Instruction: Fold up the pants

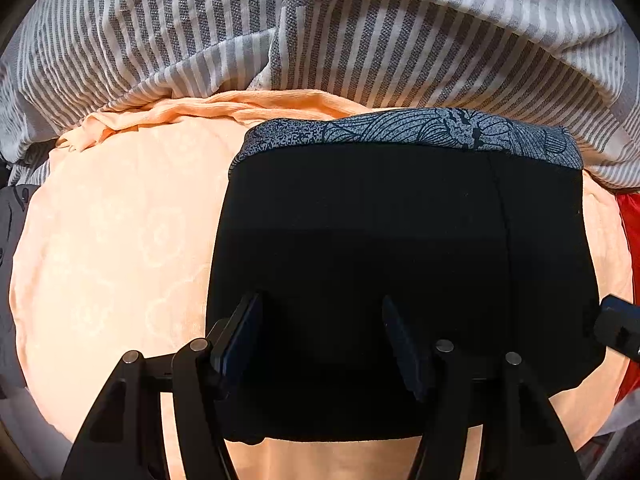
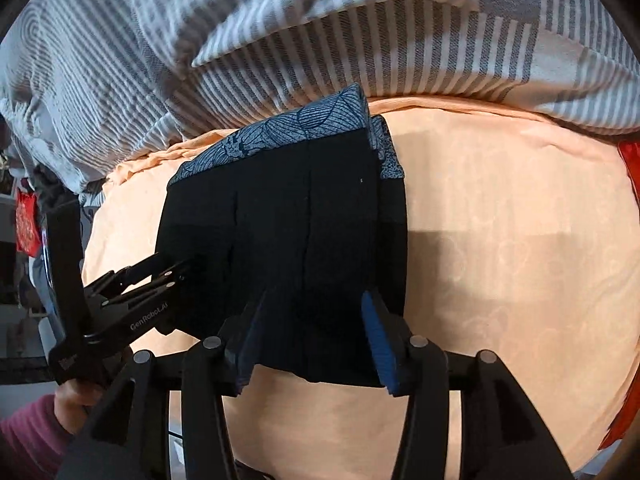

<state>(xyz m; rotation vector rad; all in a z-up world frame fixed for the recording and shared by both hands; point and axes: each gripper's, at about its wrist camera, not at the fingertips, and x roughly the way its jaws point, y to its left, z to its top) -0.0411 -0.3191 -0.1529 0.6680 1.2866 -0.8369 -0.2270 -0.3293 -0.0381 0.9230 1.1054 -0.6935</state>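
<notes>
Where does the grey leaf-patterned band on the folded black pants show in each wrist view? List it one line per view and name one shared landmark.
Left wrist view: the grey leaf-patterned band runs along the far edge of the folded black pants, right of centre.
Right wrist view: the band slants along the pants' far edge, left of centre.
Shared landmark: the grey-and-white striped blanket bunched just beyond the band.

Warm daylight, strong fisheye bending
Hard-edged shadow crosses the peach patterned bedsheet (image 2: 500, 248) at 3 o'clock; the striped grey-white blanket (image 2: 280, 40) blurs toward 12.
</notes>
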